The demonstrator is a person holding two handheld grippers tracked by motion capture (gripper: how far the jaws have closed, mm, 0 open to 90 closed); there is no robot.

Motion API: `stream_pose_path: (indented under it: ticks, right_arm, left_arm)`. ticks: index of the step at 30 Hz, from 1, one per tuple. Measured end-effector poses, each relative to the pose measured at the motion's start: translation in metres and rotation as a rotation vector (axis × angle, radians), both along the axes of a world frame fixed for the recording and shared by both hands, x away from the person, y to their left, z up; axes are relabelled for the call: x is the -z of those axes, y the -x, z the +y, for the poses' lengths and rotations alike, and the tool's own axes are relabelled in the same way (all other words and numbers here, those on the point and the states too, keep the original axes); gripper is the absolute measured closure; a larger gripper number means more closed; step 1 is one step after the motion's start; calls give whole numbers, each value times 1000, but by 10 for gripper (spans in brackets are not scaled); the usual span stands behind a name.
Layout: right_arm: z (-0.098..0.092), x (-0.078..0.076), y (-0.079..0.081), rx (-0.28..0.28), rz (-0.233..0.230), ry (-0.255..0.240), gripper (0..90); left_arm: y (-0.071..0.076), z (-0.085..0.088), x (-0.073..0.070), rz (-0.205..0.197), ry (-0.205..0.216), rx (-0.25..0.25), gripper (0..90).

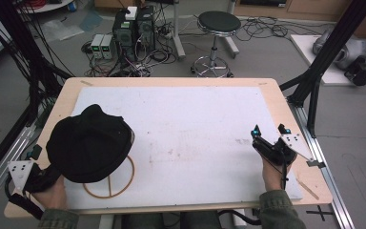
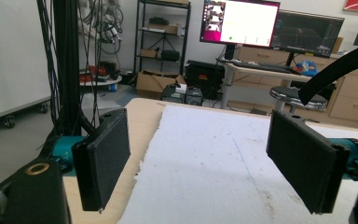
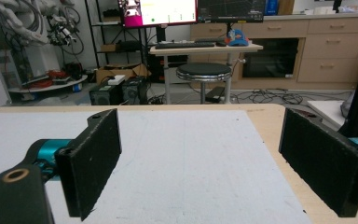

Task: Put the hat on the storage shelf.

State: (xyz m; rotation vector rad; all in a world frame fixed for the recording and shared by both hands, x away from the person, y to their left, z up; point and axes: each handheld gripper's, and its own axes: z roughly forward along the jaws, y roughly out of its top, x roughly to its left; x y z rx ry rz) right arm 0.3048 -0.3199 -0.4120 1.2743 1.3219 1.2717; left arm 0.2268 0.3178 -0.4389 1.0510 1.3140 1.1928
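We have both grippers parked low at the near edge of the bench [image 1: 171, 82], one at each end of the white sheet [image 1: 186, 124], and nothing is held. The left gripper [image 2: 205, 163] has its jaws spread wide with only bare sheet between them; the right gripper [image 3: 214, 158] stands the same way, jaws wide apart over the sheet's right edge, where the wood begins.

The thing nearest to hand is the wooden ring [image 1: 116, 183], lying flat on the sheet near its front left corner. Much of it sits under the person's head as seen from the high view, so we can read only its near arc and a straight bar across it.

We judge the step to be a reach for that ring, and the left gripper, resting just left of the ring beside the sheet's edge, is the natural one to take it. To do it well, we should swing that gripper toward the ring with the jaws kept wide, drop one jaw inside the hoop and one outside, and close across the thin rim rather than on the bar. A flat ring gives little to grip, so we come in low, close to the sheet, and squeeze slowly.
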Motion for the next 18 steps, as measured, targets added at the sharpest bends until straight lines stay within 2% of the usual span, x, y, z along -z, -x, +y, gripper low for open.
stream_pose_path:
  ticks: [18]
  right_arm:
    - [-3,-1,1,4,-5,-14,122]
  left_arm:
    - [0,0,0,1,1,2,216]
